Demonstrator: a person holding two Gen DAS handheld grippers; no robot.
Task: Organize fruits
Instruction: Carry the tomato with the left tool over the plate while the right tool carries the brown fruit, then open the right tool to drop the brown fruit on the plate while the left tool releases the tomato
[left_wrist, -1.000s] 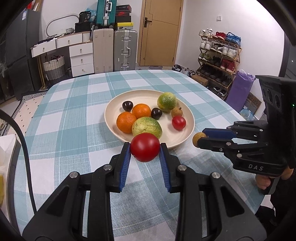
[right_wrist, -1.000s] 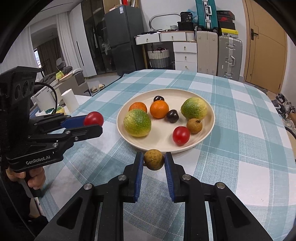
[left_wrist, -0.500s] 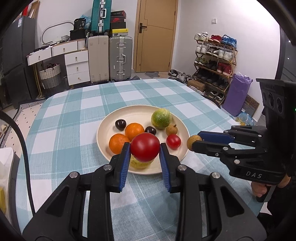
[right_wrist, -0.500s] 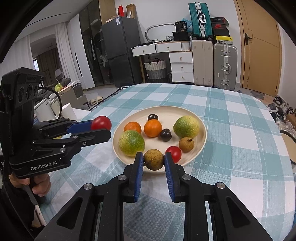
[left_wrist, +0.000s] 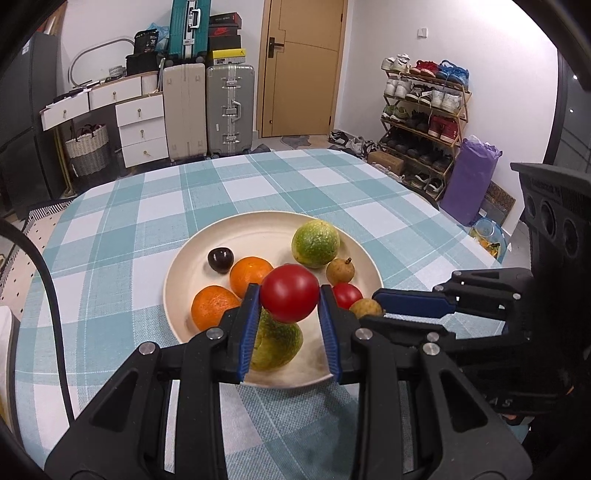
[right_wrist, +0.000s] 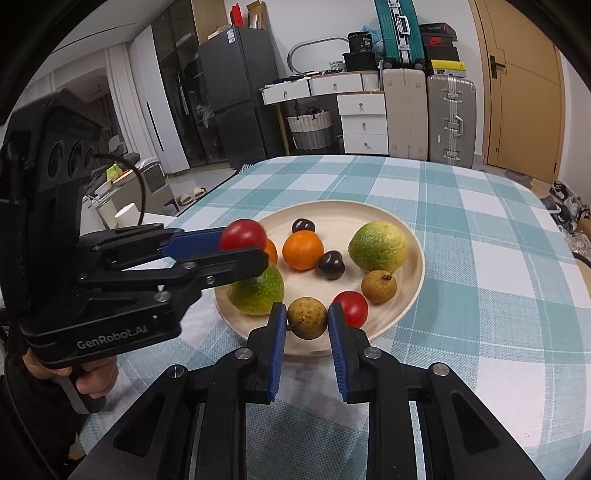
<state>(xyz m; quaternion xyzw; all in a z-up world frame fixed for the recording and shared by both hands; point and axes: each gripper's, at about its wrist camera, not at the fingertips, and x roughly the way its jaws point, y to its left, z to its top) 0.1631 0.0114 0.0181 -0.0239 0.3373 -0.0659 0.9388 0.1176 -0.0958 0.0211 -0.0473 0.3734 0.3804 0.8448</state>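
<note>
The left gripper (left_wrist: 290, 293) is nearly closed, pinching a red tomato (left_wrist: 290, 291) above the plate (left_wrist: 184, 258). The right gripper (right_wrist: 307, 317) clamps a small brown fruit (right_wrist: 306, 317) — possibly a longan — at the plate's near rim.

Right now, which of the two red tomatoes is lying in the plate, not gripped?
The smaller tomato, resting on the plate beside the right gripper; the bigger tomato is clamped in the left gripper.

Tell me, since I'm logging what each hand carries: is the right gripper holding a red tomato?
No, the right gripper is shut on a small brown longan; the red tomato sits in the left gripper.
</note>
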